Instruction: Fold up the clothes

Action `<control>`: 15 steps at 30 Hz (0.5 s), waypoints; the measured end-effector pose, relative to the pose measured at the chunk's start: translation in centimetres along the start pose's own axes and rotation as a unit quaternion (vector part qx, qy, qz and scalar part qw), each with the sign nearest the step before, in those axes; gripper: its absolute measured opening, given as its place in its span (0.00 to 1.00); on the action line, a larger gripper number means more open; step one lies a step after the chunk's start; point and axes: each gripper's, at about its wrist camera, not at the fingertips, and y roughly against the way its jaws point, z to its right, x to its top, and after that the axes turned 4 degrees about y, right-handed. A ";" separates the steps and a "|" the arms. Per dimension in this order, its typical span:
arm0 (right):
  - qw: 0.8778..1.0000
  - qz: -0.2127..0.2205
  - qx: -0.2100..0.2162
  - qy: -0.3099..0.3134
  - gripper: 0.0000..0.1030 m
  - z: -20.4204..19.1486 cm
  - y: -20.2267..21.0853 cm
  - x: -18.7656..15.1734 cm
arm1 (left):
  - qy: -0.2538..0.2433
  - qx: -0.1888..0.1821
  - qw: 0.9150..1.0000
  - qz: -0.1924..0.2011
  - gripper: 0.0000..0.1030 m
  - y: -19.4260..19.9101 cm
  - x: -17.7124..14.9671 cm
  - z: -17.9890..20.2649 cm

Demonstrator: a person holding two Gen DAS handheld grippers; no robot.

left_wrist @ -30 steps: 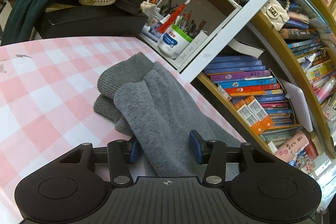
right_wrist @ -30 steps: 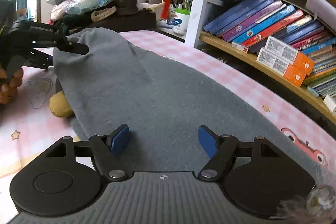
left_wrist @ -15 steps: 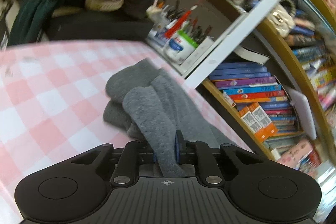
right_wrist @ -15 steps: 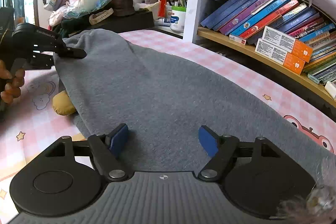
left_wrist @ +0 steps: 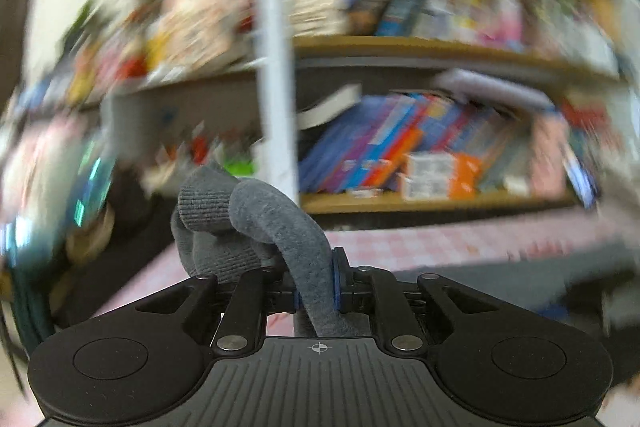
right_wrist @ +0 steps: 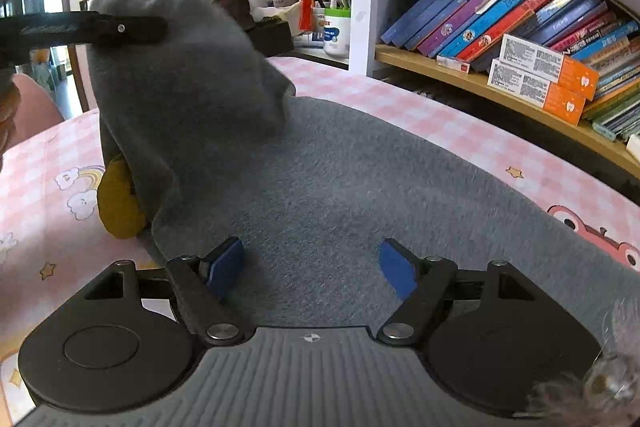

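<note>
A grey fleece garment (right_wrist: 340, 167) lies spread on the pink checked table (right_wrist: 420, 107). My left gripper (left_wrist: 316, 279) is shut on a thick fold of the grey garment (left_wrist: 276, 215), whose ribbed cuff bunches just past the fingers. In the right wrist view the left gripper (right_wrist: 132, 27) holds that end of the cloth raised well above the table at the far left. A yellow patch (right_wrist: 118, 203) shows under the lifted part. My right gripper (right_wrist: 310, 263) stands open low over the near part of the garment, pinching nothing.
A bookshelf (right_wrist: 500, 15) full of books runs along the table's far right side. A white pot of pens (right_wrist: 336, 31) and piled clutter sit at the back. A person's hand shows at the left edge. The left wrist view is blurred by motion.
My left gripper shut on the grey fold, then rose and rolled, lifting that end of the garment off the table. My right gripper stayed put, open.
</note>
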 end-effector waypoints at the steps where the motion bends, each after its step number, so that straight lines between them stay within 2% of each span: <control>1: 1.000 0.001 0.002 -0.003 0.72 0.1 0.0 0.0 | -0.035 -0.003 0.999 0.000 0.13 0.1 0.2 1.3; 3: 1.000 0.007 0.018 -0.013 0.72 0.6 0.3 0.0 | -0.105 -0.009 0.994 -0.001 0.13 0.3 0.4 3.8; 5: 0.999 0.011 0.033 -0.032 0.72 1.6 1.1 0.2 | -0.169 -0.015 0.986 -0.008 0.15 0.2 0.2 6.3; 7: 0.997 0.027 0.036 -0.059 0.74 3.3 2.7 0.4 | -0.202 -0.036 0.978 -0.023 0.19 0.0 -0.1 8.3; 9: 0.994 0.047 0.026 -0.092 0.78 5.6 4.6 0.4 | -0.206 -0.074 0.975 -0.043 0.25 -0.3 -0.6 9.7; 11: 0.988 0.056 0.021 -0.140 0.79 8.1 5.9 -0.3 | -0.199 -0.118 0.970 -0.072 0.35 -0.9 -1.4 10.9; 14: 0.977 0.059 0.018 -0.205 0.79 11.0 6.8 -1.6 | -0.180 -0.166 0.962 -0.123 0.40 -2.0 -2.9 12.1; 15: 0.973 0.058 0.018 -0.224 0.79 11.8 7.0 -2.1 | -0.178 -0.168 0.961 -0.128 0.42 -2.1 -3.4 12.4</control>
